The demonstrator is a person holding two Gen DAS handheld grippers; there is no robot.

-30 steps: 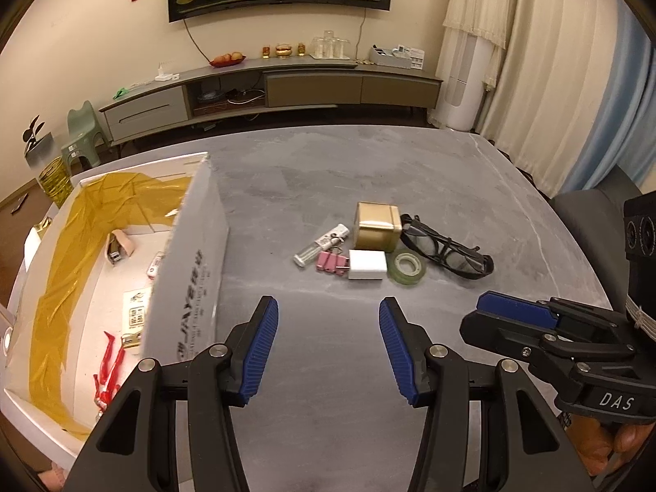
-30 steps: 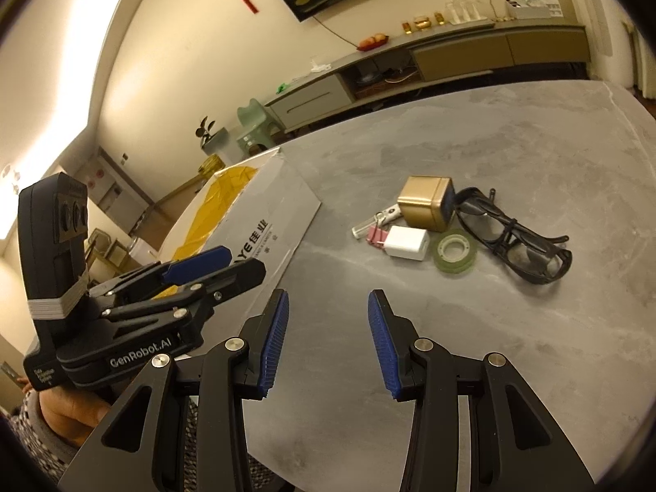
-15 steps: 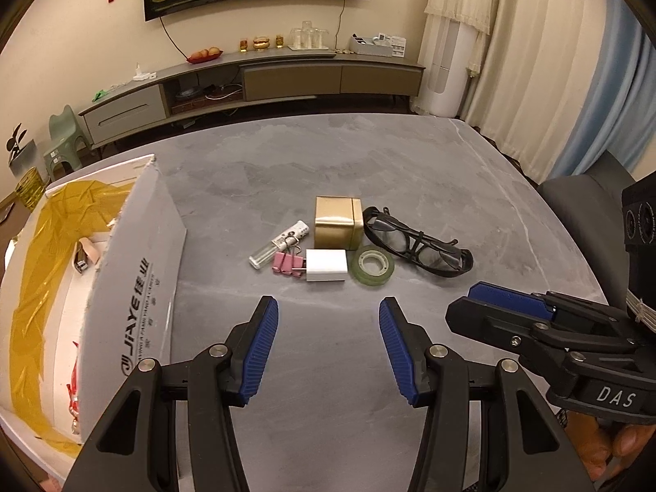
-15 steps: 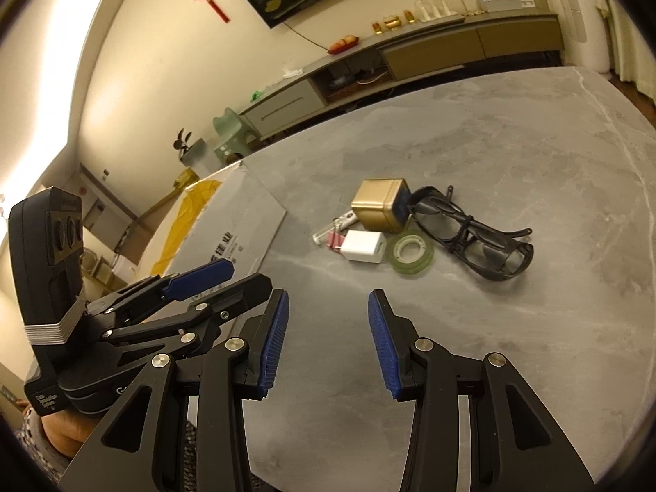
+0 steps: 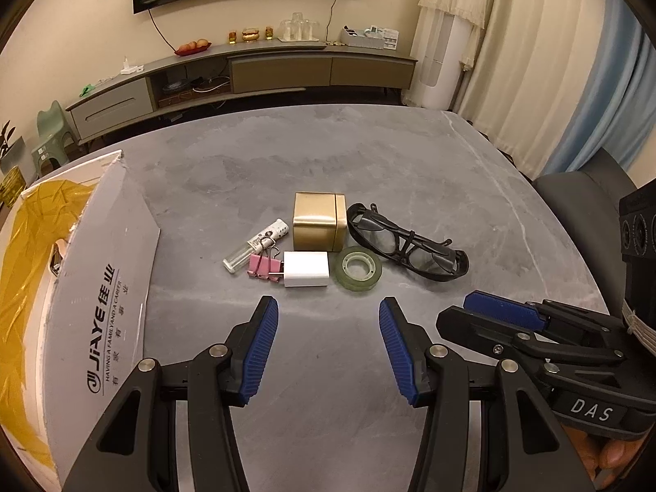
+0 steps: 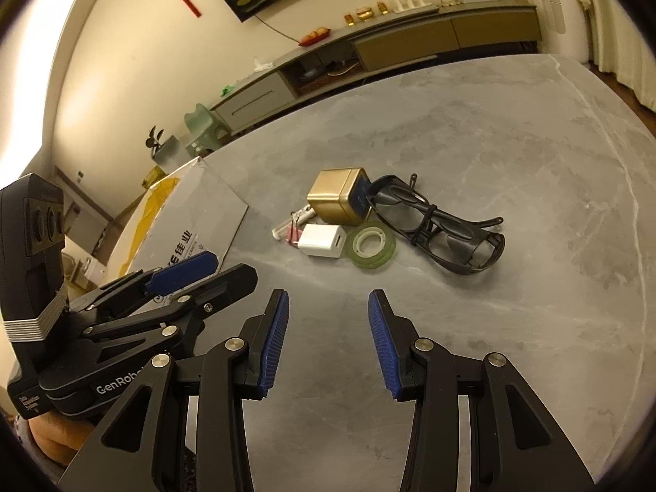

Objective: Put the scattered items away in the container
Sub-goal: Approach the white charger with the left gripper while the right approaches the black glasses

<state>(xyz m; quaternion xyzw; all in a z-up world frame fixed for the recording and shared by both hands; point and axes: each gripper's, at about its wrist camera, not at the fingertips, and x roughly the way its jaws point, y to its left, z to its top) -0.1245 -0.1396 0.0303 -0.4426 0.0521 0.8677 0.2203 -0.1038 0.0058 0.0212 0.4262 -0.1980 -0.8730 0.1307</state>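
On the grey stone-patterned table (image 5: 410,172) a small cluster of loose items lies near the middle. A square gold metal tin (image 5: 319,221) sits at the far side of the group, with a pair of black-framed safety glasses (image 5: 406,244) just to its right. In front of the tin a white plastic charger plug (image 5: 306,269) lies beside a green roll of clear tape (image 5: 359,267) on its right and a pink binder clip (image 5: 262,265) touching its left side. A small clear glass vial with a white cap (image 5: 256,244) lies tilted just beyond the clip.

At the left edge stands the open white cardboard box (image 5: 102,287), its flap with printed lettering leaning toward the cluster and yellow tape lining its interior.

The left gripper (image 5: 328,344) hovers above the bare tabletop near the cluster, jaws spread wide and holding nothing. The right gripper (image 6: 328,338) hangs beside it on the right, likewise gaping and empty.
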